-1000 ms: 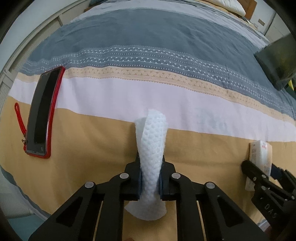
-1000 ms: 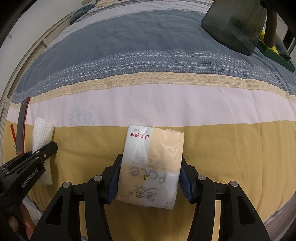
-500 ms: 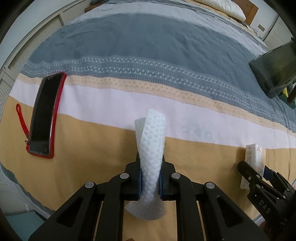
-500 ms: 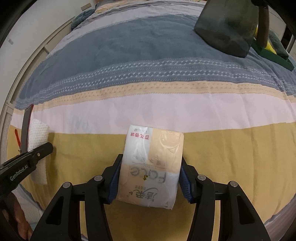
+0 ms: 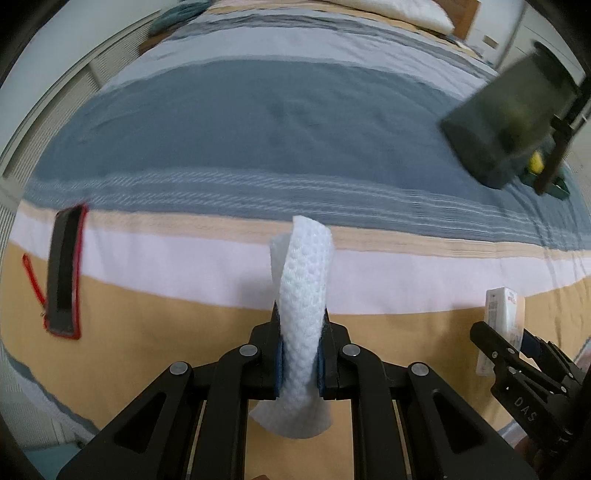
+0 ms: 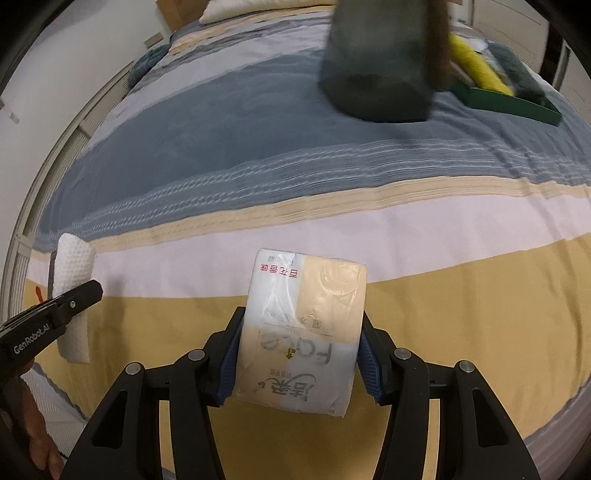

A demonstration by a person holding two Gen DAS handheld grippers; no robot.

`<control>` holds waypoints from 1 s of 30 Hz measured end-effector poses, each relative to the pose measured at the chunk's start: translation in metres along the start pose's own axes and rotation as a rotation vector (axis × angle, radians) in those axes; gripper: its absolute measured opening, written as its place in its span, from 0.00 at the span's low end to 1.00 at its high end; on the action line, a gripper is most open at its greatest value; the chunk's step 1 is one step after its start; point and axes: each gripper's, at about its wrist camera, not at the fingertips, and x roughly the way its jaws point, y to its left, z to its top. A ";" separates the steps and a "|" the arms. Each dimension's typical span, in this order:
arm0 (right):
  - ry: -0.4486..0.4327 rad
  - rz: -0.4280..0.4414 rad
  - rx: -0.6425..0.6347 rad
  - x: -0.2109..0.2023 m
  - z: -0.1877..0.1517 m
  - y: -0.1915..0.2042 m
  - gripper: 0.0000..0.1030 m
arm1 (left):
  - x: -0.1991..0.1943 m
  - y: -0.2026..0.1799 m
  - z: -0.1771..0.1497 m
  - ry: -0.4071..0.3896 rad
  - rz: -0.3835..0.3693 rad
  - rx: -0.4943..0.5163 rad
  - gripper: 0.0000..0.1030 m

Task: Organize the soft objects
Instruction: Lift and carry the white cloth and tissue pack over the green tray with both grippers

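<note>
Bed: covered by a striped bedspread, bands of grey-blue, patterned grey, cream, white and mustard yellow. It fills both views.

Pillow: white, at the far end of the bed, by a wooden headboard.

Wall and pale cabinet fronts: along the bed's left side.

Dark bin: translucent, grey-green, on the bed's blue band, blurred; contents cannot be told.

Green tray: just beside the bin, on the bed; holds a yellow cloth and a grey cloth.

Phone: red-edged case with red strap, flat on the bed near its left edge.

Left hand-held gripper: clamped tight on a white waffle-textured cloth, which stands up folded between the pads, above the bed's yellow band.

Right hand-held gripper: blue pads pressed on either side of a pack of tissues, wrapped in clear and tan plastic with printed lettering, held over the bed's yellow band.
</note>
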 end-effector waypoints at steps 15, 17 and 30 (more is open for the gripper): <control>-0.080 -0.149 0.115 -0.057 0.024 -0.167 0.52 | -0.016 -0.183 0.029 -0.032 -0.154 0.242 0.10; -0.089 -0.167 0.121 -0.062 0.027 -0.185 0.52 | -0.016 -0.209 0.032 -0.030 -0.175 0.268 0.10; -0.201 -0.222 0.078 -0.073 0.093 -0.280 0.52 | -0.006 -0.353 0.087 -0.071 -0.280 0.324 0.10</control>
